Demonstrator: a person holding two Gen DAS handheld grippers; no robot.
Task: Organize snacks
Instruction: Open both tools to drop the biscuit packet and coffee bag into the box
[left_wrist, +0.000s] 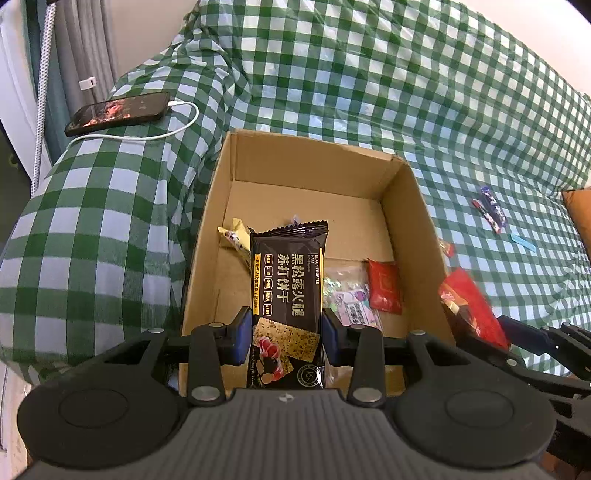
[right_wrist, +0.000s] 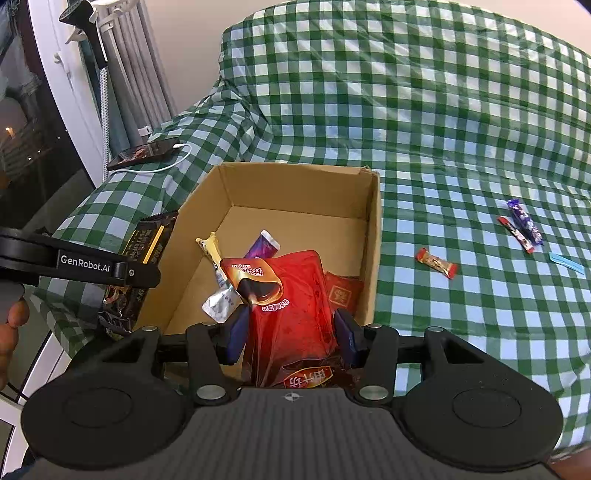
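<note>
Green-checked cloth (left_wrist: 369, 74) bears a box (right_wrist: 295, 184); left gripper (left_wrist: 288, 338) clamps crackers (left_wrist: 288, 280), right gripper (right_wrist: 291, 332) a red pouch (right_wrist: 291, 306).

My landmark is the cardboard box (right_wrist: 373, 236), which sits open-topped directly on the green-and-white checked cover (right_wrist: 424, 122) spread over the soft surface I work on. The cover rises in a fold behind the box and bulges into a rounded hump on the box's left. On that hump, left of and beyond the box, lies a dark phone (left_wrist: 117, 112) with a white cable (left_wrist: 184, 125) plugged in. Right of the box, nearest its wall, a small red-and-gold wrapped candy (right_wrist: 436, 262) lies on the cloth. Farther right lie a blue-purple snack packet (right_wrist: 524, 220) and a thin red stick (right_wrist: 515, 234), touching, then a pale blue strip (right_wrist: 567, 262).
</note>
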